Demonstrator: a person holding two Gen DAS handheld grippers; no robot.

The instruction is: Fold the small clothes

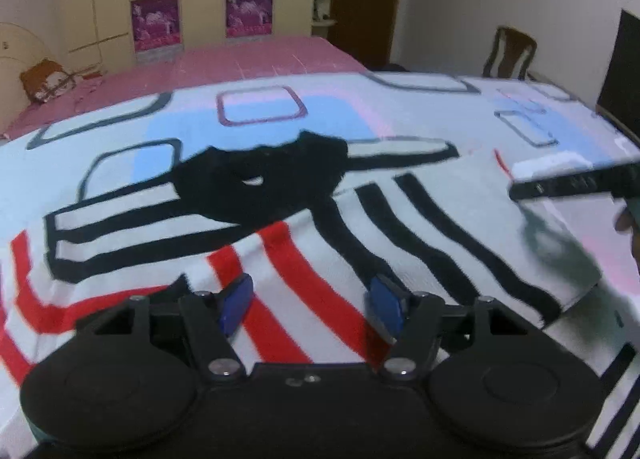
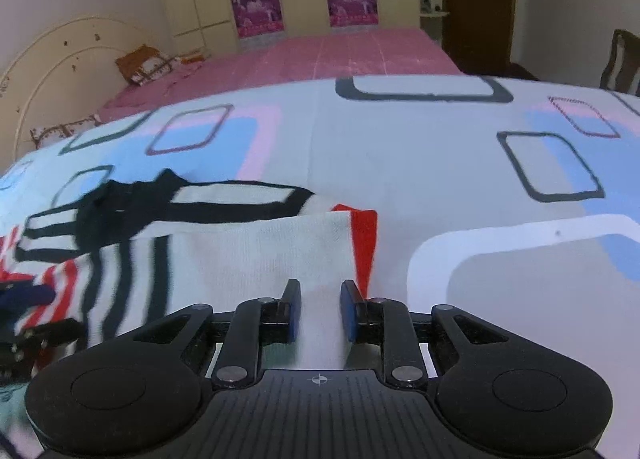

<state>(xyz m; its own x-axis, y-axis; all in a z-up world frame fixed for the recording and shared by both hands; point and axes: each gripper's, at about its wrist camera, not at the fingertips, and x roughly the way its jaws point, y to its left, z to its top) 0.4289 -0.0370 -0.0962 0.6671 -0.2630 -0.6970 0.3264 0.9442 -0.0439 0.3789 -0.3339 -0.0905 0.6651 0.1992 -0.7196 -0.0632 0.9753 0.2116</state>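
The striped shirt (image 1: 304, 243) lies flat on the patterned sheet (image 2: 440, 163), long axis running toward its black collar at 11 o'clock. The left gripper (image 1: 310, 309) hovers released above red stripes. The right gripper (image 2: 320, 311) pinches the white fold; open sheet lies toward 2 o'clock.

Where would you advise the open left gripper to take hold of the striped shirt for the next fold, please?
Probably the red-striped edge on the near left. The striped shirt lies spread on the patterned bedsheet, and the left gripper hangs open right above those stripes. Coming down from above and pinching a flat hem suits it; the right gripper appears to have white cloth between its fingers on the opposite side.
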